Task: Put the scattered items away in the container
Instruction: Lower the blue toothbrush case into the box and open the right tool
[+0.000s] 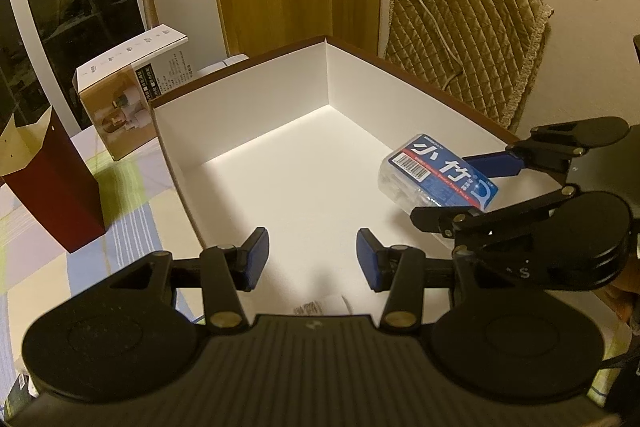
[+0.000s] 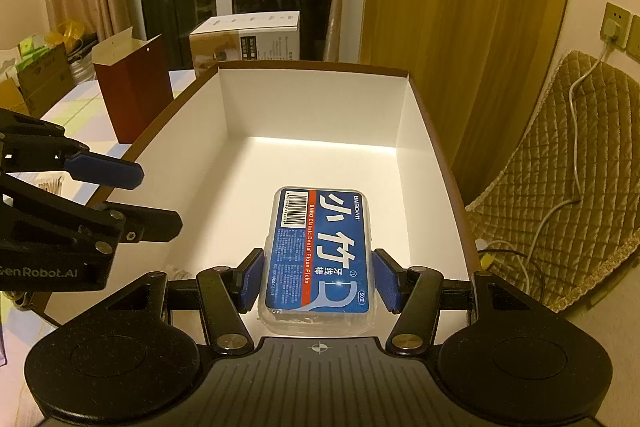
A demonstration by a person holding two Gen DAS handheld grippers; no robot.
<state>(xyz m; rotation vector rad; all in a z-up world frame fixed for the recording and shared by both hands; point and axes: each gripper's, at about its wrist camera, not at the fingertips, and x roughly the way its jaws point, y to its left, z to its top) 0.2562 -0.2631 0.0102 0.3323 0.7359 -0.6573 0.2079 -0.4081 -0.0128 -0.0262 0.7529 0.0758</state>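
Note:
A clear plastic box of dental floss picks with a blue label lies inside the white container. My right gripper straddles it, its blue pads close to both sides with slight gaps. In the left wrist view the floss box sits at the right of the container, between the right gripper's fingers. My left gripper is open and empty over the container's near end. It also shows in the right wrist view at the left wall.
A dark red open carton and a printed product box stand on the checked tablecloth left of the container. A quilted chair back with a white cable is at the right. A small paper slip lies near the container's front.

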